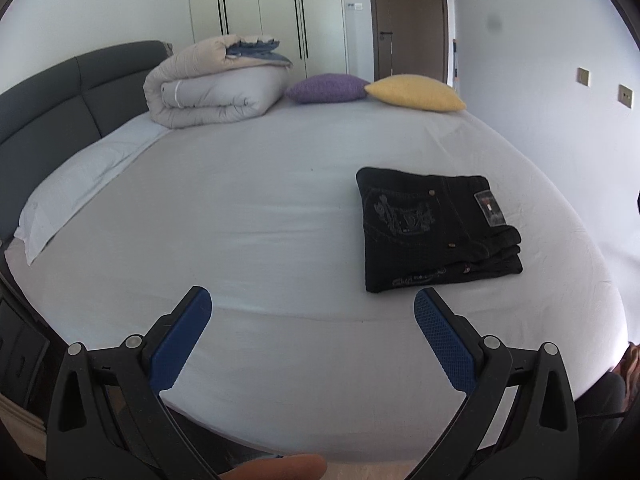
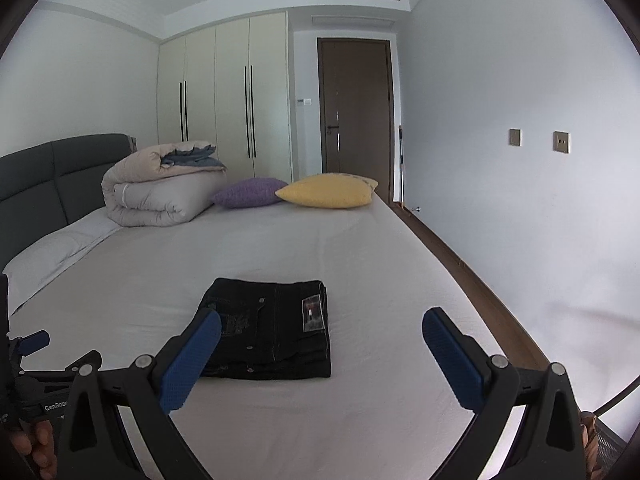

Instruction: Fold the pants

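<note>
White sheeting covered the bed (image 1: 280,200) that filled the left wrist view, with a grey headboard (image 1: 44,96) off to the left of the jaws and a rolled duvet (image 1: 212,88), a purple cushion (image 1: 326,88) and a yellow cushion (image 1: 414,92) far ahead of them by the wardrobe (image 1: 264,12). The left gripper (image 1: 312,304) hung over bare sheet near the bed's edge, its jaws wide apart and holding nothing. The black jeans (image 1: 432,232) lay ahead and to the right of the jaws, apart from them, already doubled into a compact square stack with the back pocket and waistband tag on top.

From the right wrist view the same bedroom showed, a brown door (image 2: 356,112) straight ahead and a plain wall with two switch plates (image 2: 538,139) to the right. The right gripper (image 2: 322,326) also stood with its jaws spread and empty, raised above the bed. The jeans (image 2: 276,328) sat just ahead of the left jaw, whose blue pad overlapped the stack's near corner in the picture; actual contact could not be told. The left gripper's tip showed at the far left edge.

Judging by the neat layered bundle and both tools free of cloth, the folding appeared finished, with at most a squaring of edges left.
</note>
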The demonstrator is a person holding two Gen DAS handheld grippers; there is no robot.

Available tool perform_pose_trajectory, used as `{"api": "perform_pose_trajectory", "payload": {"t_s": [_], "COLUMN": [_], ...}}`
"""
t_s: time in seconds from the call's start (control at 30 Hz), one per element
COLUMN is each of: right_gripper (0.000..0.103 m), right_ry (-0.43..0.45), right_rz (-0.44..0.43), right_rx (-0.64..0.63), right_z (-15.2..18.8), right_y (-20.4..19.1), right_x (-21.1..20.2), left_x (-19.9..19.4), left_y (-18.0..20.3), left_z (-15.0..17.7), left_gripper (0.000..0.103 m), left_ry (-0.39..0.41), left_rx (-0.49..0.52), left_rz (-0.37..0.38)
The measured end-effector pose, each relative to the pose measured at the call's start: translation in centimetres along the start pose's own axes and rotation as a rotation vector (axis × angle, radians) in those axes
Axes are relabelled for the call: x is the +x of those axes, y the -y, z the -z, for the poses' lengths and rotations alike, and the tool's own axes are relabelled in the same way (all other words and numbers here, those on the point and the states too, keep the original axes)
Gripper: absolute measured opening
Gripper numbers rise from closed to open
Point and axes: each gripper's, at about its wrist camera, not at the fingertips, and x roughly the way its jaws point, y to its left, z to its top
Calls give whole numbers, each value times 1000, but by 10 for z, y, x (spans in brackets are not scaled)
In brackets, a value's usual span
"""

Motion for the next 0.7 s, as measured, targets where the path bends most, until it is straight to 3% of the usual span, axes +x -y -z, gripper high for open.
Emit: {"api": "perform_pose_trajectory", "payload": {"t_s": [0.3,0.7], "right_gripper": [103,103], "right_ry": [-160,-234], "right_rz": [2,0], "right_rx": [25,26], "right_z": [23,33], "right_y": [-3,-3], "right_x": [31,43], "left_x": [29,45], "left_y": [4,15], "left_z": [10,19], "left_gripper": [103,103], "left_ry": [-64,-101], "left_rx": [1,22], "left_rz": [27,41]}}
